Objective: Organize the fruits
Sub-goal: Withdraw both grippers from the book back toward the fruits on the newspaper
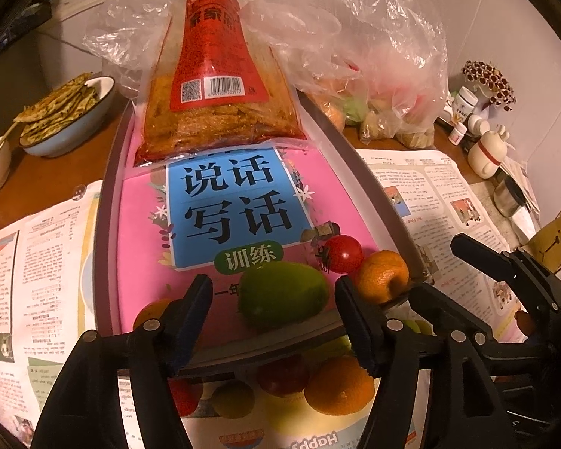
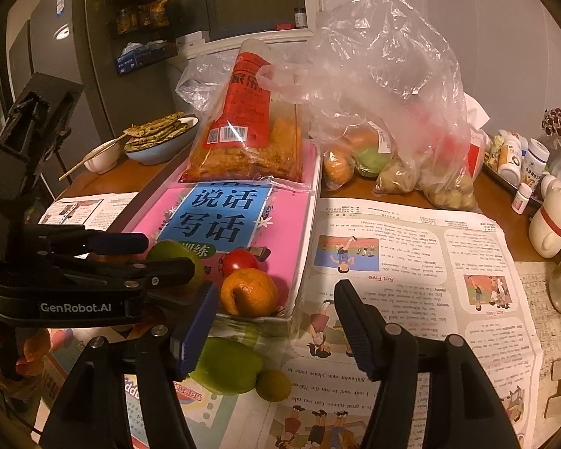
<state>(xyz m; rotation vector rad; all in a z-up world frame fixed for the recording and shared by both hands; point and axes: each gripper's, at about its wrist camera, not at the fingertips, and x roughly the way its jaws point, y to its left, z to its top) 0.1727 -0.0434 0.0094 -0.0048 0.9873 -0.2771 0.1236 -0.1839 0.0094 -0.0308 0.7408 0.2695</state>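
The green fruit (image 1: 282, 293) lies in the tray (image 1: 106, 202), on the pink book (image 1: 220, 202) near the front rim, its long axis running roughly nine to three across the left claw (image 1: 273, 318), whose wide-parted jaws flank it without pressing. At its two o'clock sit a tomato (image 1: 343, 253) and an orange (image 1: 382, 276), touching. The right claw (image 2: 276, 321) gapes empty over the newspaper (image 2: 411, 262); loose fruit on the worktop, a green one (image 2: 226, 364) at its seven o'clock, seems its nearer target.
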